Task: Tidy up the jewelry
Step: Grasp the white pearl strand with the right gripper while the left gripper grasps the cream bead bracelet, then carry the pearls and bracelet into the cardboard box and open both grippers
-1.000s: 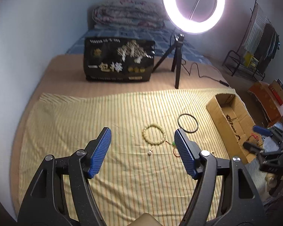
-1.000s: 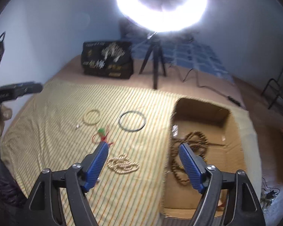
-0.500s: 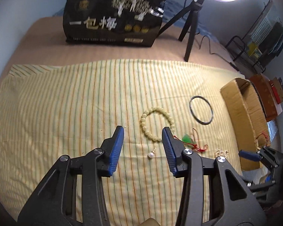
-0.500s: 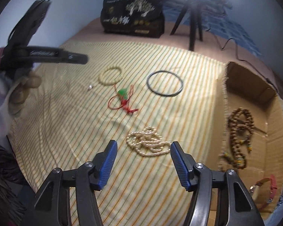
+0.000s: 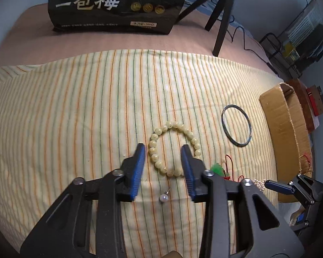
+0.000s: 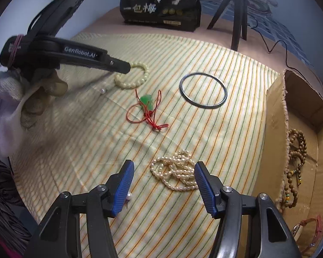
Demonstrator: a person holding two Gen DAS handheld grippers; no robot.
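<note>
Two sets of fingers (image 5: 163, 150) (image 6: 164, 167) – left closing, right parted – over striped cloth (image 5: 75, 107).

My left gripper (image 5: 163, 153) points down at the striped cloth (image 5: 75, 111), its jaws closing. The near arc of the cream bead bracelet (image 5: 174, 149) lies between the blue pads (image 5: 140, 167); I see no contact. A single pearl earring (image 5: 164, 197) lies nearer me, between the gripper's arms. To the right of the tongs I note a green pendant on red cord (image 5: 219, 169), a dark bangle (image 5: 236, 124), and further right a cardboard box (image 5: 280, 129). The right gripper's tip (image 5: 277, 187) enters at the lower right. A black printed bag (image 5: 116, 4) and tripod (image 5: 221, 15) stand beyond.
</note>
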